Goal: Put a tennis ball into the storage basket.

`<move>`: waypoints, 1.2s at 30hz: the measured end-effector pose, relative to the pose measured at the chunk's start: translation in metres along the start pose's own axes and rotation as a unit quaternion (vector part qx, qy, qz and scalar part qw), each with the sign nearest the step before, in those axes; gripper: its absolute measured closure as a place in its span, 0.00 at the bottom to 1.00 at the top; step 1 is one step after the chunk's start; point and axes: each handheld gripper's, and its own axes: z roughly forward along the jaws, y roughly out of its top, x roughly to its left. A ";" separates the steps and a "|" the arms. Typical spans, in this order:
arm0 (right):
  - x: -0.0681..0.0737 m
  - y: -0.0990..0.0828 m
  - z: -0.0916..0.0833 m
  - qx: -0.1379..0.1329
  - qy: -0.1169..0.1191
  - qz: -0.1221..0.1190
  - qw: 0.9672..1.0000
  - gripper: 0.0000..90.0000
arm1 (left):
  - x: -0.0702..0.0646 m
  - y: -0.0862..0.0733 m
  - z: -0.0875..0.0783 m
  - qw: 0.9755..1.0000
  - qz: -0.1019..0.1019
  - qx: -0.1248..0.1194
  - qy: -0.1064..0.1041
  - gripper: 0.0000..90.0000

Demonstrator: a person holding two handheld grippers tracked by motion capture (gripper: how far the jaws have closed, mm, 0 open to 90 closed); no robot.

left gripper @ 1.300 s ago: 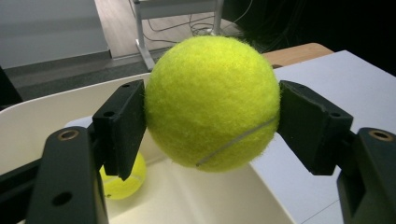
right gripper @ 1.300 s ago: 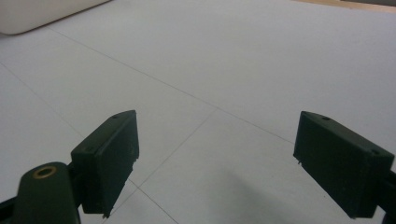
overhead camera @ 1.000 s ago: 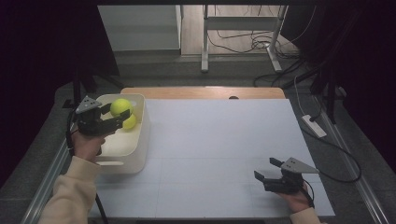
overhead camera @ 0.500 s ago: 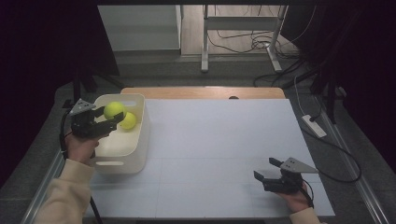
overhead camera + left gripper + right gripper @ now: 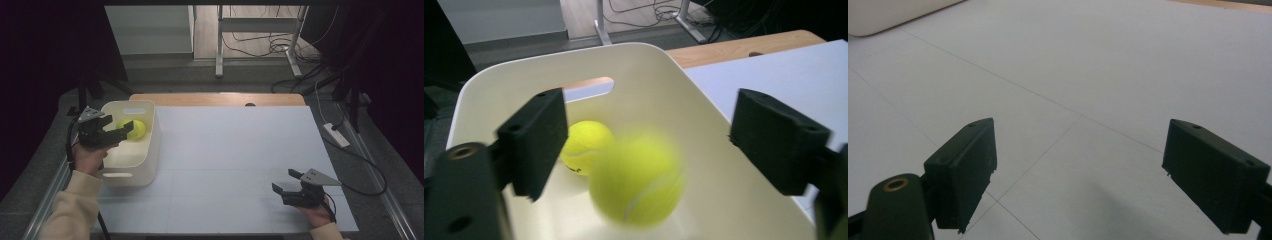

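My left gripper (image 5: 119,129) hovers over a white plastic bin (image 5: 150,150) at the table's left edge. Its jaws have just been opening and now stand open. In the left gripper view a blurred yellow tennis ball (image 5: 636,182) is loose between and below the jaws of my left gripper (image 5: 656,142), touching neither pad. A second tennis ball (image 5: 585,146) lies on the floor of the bin (image 5: 574,55). In the high view, a yellow ball (image 5: 135,129) shows inside the bin. My right gripper (image 5: 283,181) rests open near the table's front right, with only bare white table between the jaws of this right gripper (image 5: 1093,170).
The white table top (image 5: 235,150) spreads between the two hands, with a wooden strip (image 5: 215,98) along its far edge. A power strip (image 5: 336,135) and cables lie off the right side. Table legs and cables stand beyond the far edge.
The left gripper's jaws have opened and the tennis ball they held has dropped out toward the bin's floor. The right hand has not moved.
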 end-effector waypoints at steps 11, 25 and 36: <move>0.000 0.000 0.000 0.001 0.000 -0.002 1.000 0.16 | -0.005 -0.002 -0.004 0.999 0.006 -0.023 -0.033 0.13; 0.000 0.000 0.000 0.001 -0.001 -0.002 1.000 0.16 | -0.020 -0.002 -0.005 0.997 0.014 -0.031 -0.070 0.13; 0.000 -0.001 -0.001 0.000 -0.001 -0.002 1.000 0.16 | -0.035 -0.003 -0.005 0.994 0.018 -0.035 -0.104 0.14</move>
